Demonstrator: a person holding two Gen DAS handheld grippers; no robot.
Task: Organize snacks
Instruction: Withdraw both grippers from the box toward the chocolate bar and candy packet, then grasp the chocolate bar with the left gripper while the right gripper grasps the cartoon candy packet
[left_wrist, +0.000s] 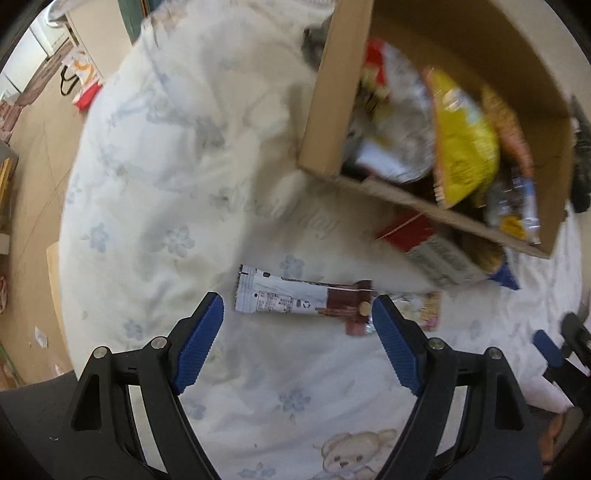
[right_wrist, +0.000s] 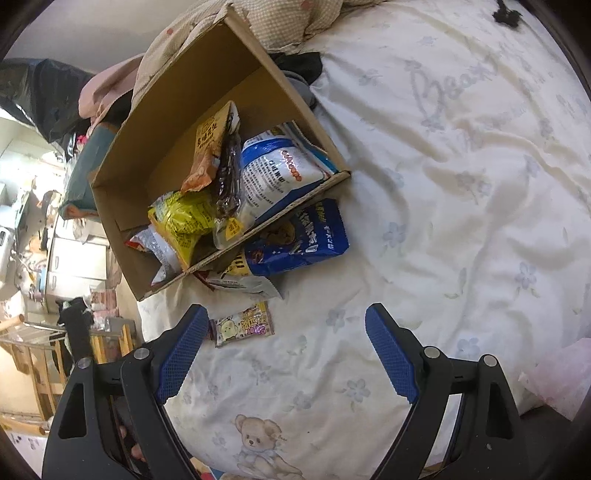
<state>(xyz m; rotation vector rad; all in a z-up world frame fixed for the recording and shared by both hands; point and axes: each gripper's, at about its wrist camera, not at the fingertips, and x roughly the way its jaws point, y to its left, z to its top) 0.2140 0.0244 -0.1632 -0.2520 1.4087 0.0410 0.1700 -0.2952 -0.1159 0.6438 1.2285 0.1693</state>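
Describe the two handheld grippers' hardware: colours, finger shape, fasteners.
Both match. The left gripper and right gripper have matte black plastic linkage arms with triangular cut-outs and round silver pivot pins. Each finger carries a blue pad with a fine knurled grid texture. No cables or sleeves visible.

Bedsheet (right_wrist: 443, 221): white, creased, printed with pale blue flowers and cursive lettering; it fills most of both views.
Teddy bear print (right_wrist: 255, 439): on the bedsheet, near its lower edge.
Quilt (right_wrist: 280, 22): beige with small dots, bunched at the far end of the bedsheet.
Dark cloth (right_wrist: 303, 66): lies on the bedsheet just below the quilt.
Black tuft (right_wrist: 508, 14): small, at the far upper corner of the bedsheet.
Floor (left_wrist: 33, 184): tan, left of the bedsheet.
Shopping bag (left_wrist: 83, 79): white and red with black handles, on the floor beyond the bedsheet's left edge.
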